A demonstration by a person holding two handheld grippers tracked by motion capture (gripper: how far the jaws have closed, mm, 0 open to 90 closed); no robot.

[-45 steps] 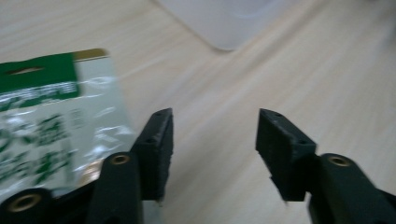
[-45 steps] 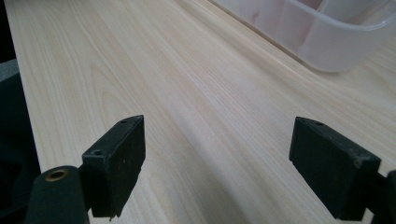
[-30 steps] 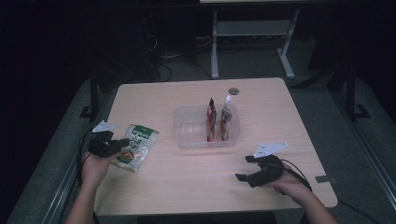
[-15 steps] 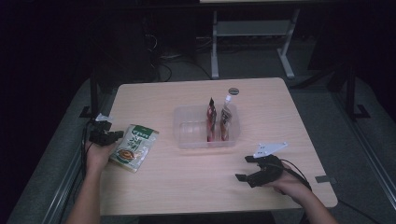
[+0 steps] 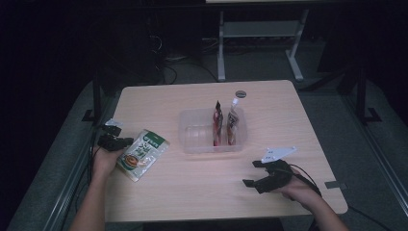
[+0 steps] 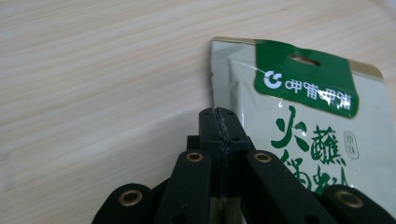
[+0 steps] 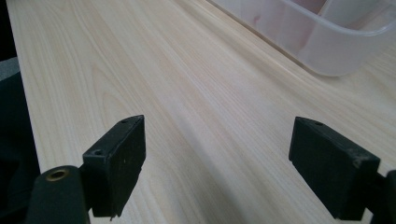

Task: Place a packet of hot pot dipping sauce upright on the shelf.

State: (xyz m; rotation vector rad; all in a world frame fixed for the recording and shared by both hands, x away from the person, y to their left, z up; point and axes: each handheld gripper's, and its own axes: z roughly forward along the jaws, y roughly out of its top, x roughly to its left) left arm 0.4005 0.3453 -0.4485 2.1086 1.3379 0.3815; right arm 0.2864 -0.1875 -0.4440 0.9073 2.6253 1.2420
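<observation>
A green and white snack packet (image 5: 143,154) (image 6: 308,116) lies flat near the table's left edge. My left gripper (image 5: 117,142) (image 6: 218,115) is shut, its jaws pressed together right at the packet's left edge. I cannot tell whether that edge is nipped between them. My right gripper (image 5: 253,173) (image 7: 215,172) rests open on the bare wood at the front right, with nothing between its fingers. A clear plastic tub (image 5: 192,137) (image 7: 327,46) stands mid-table, holding two upright sachets (image 5: 218,126) (image 5: 233,122) at its right end.
A small dark round disc (image 5: 240,93) lies behind the tub. The wooden table (image 5: 192,192) ends close to the left hand. Dark floor, cables and a white table frame (image 5: 260,33) lie beyond the far edge.
The left hand has drawn back toward the table's left edge and sunk a little, jaws staying shut. The packet lies about where it was. The right hand has kept still.
</observation>
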